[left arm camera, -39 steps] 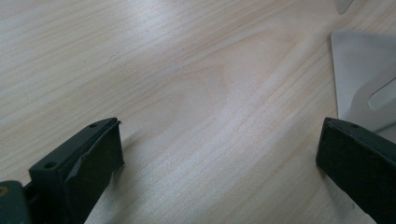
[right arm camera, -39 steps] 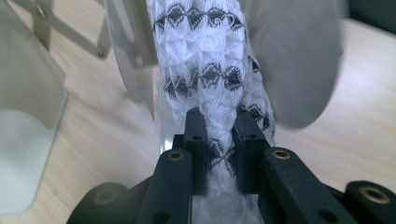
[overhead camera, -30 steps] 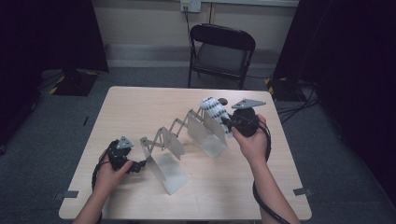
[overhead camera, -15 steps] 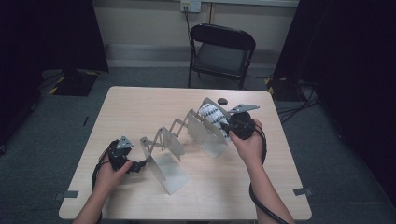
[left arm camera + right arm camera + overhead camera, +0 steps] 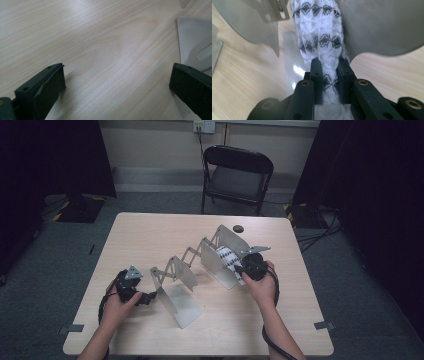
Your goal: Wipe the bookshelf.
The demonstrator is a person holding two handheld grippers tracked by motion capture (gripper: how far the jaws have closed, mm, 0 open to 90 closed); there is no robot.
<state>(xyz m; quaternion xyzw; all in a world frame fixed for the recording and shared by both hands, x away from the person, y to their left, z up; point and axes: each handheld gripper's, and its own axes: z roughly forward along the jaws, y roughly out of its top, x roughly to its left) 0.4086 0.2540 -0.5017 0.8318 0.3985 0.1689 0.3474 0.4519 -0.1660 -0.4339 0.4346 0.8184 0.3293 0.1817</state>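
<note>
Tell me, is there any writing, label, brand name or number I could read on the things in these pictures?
None can be read. The metal rack, the white and black patterned cloth held by the right gripper, the left gripper, the table and the chair show no lettering. The wall socket is too small to tell.

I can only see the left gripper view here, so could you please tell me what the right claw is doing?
Observer: The right claw is shut on a black-and-white cloth.
Operator: Where is the cloth, please?
Observer: Between two plates of the metal rack, near its right end in the high view.
Operator: Is the rack folded up?
Observer: No, it stands stretched out in a zigzag across the table.
</note>
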